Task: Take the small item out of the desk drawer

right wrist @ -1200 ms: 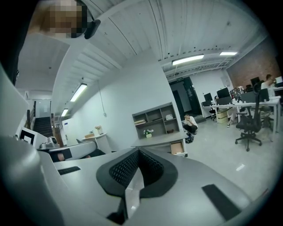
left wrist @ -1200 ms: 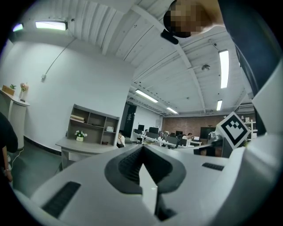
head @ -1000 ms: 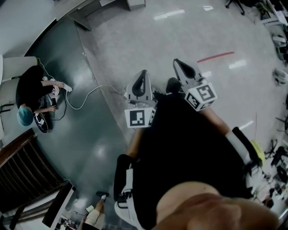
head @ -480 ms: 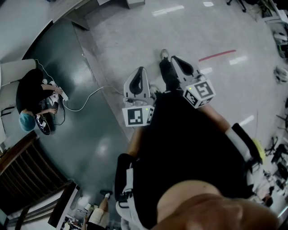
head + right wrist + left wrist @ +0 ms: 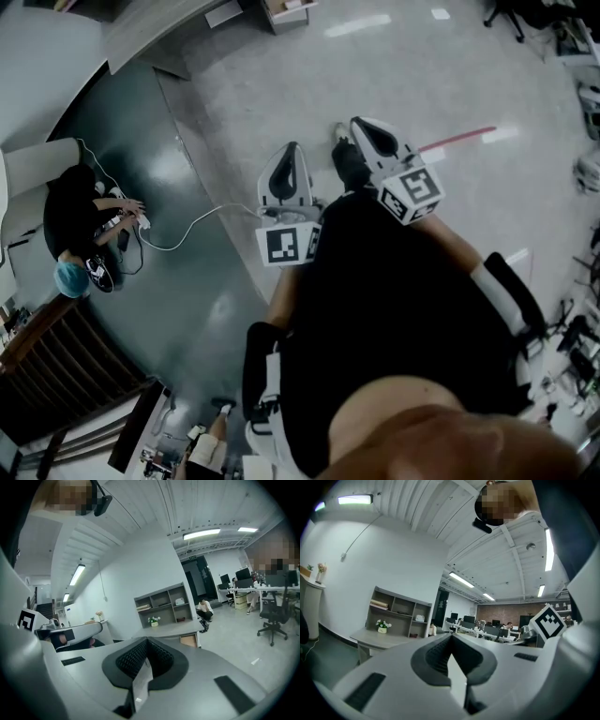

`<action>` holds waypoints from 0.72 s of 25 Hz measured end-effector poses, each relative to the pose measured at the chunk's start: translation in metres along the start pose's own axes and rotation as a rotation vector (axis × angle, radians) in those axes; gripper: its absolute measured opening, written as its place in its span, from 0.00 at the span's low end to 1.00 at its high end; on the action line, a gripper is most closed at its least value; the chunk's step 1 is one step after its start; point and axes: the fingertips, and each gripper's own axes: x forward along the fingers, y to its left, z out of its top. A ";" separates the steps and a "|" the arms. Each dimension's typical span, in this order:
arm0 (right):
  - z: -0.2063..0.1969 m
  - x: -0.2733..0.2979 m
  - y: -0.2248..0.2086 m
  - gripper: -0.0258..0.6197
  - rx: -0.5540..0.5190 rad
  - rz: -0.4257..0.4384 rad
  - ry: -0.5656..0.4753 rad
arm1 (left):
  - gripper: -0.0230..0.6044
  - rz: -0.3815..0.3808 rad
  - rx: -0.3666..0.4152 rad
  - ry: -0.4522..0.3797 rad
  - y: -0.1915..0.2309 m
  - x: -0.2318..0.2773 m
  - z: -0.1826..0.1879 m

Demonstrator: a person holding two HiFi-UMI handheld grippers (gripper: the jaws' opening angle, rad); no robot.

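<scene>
Grey polished floor (image 5: 281, 75) fills the head view, darker and greenish toward its left edge, where a person (image 5: 77, 225) sits beside a white cable (image 5: 192, 208). Right of that, the left gripper (image 5: 292, 152) is held out over the floor with its jaws pressed together and nothing between them. The right gripper (image 5: 367, 127) just beside it is likewise closed and empty, its tip near a red line (image 5: 457, 139) on the floor.

No drawer and no small item can be seen. The likeliest target is a grey desk (image 5: 171, 630) with an open shelf unit (image 5: 164, 604) at its back edge, well apart from both grippers across the floor. Its long edge runs across the view. A brownish panel (image 5: 189, 641) below the desk's right end may be the drawer front, though I cannot tell.

From the left gripper's jaws the desk lies off to the left, while the right gripper faces it almost squarely, just right of its jaw line. Neither hand looks clearly nearer, but the right seems better lined up, and it would have to open before reaching in.
</scene>
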 end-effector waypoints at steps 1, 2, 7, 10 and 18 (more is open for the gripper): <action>0.006 0.007 -0.009 0.04 -0.002 0.009 0.004 | 0.03 0.005 0.000 -0.001 0.000 0.013 0.003; 0.012 0.014 -0.018 0.04 -0.005 0.016 0.008 | 0.03 0.009 0.000 -0.001 0.000 0.027 0.005; 0.040 0.054 -0.074 0.04 -0.014 0.044 0.016 | 0.03 0.024 0.001 0.012 -0.002 0.096 0.013; 0.048 0.079 -0.102 0.04 -0.019 0.060 0.024 | 0.03 0.033 0.006 0.007 0.000 0.129 0.018; 0.056 0.129 -0.150 0.04 -0.010 0.069 0.050 | 0.03 0.064 0.025 0.015 0.007 0.176 0.022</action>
